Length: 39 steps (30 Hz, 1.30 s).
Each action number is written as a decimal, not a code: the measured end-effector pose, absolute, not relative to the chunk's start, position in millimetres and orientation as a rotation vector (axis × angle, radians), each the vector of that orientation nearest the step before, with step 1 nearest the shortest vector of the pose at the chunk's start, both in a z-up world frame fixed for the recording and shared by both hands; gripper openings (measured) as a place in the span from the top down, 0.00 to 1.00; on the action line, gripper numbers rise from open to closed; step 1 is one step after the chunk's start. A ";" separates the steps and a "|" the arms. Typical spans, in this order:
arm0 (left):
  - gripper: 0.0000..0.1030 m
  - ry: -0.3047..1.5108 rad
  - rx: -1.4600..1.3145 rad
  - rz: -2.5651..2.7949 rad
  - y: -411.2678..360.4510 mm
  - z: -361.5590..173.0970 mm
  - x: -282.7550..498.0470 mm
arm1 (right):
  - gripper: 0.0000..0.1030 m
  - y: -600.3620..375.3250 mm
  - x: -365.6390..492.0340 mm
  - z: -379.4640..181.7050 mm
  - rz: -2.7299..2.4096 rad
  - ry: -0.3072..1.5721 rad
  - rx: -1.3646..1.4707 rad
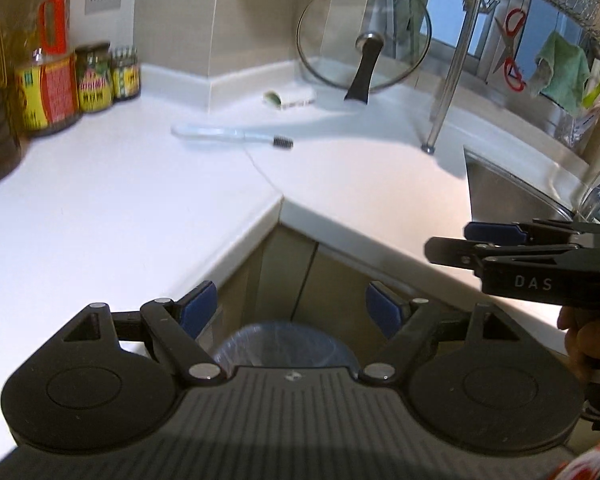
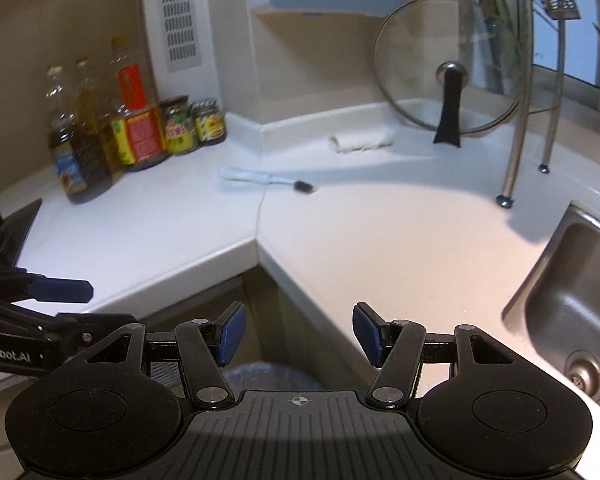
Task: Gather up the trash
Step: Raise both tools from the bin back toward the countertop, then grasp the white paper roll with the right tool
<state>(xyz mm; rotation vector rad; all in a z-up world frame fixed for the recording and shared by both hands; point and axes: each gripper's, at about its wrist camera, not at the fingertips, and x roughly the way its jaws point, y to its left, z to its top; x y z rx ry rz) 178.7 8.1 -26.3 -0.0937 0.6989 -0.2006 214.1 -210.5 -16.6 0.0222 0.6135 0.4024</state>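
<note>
Far beyond both grippers' parted, empty jaws, a toothbrush [image 1: 232, 136] lies on the counter [image 1: 340, 168].

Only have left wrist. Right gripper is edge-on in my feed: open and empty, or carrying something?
Observer: Open and empty. The right wrist view shows the right gripper with its pads spread and nothing between them.
Operator: Anything in the sink? I only get one wall of it.
Observer: The part of the sink floor that shows is bare down to the drain. The rest runs out of frame.
Operator: What's left of the bottles?
Observer: Past the bottles, a flat black panel lies at the counter's far left. I cannot tell what it is.
</note>
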 end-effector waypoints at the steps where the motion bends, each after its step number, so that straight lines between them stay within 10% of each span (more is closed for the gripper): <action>1: 0.23 0.693 -0.087 -0.203 10.3 -23.8 181.5 | 0.42 -211.8 215.4 -14.8 0.393 0.609 0.027; 16: 0.23 0.668 0.064 -0.267 46.1 -8.5 239.2 | 0.42 -231.7 263.9 9.3 0.360 0.579 -0.003; 39: 0.24 0.770 0.276 -0.152 38.5 -13.6 418.0 | 0.41 -173.2 583.5 -15.2 0.773 0.550 -0.657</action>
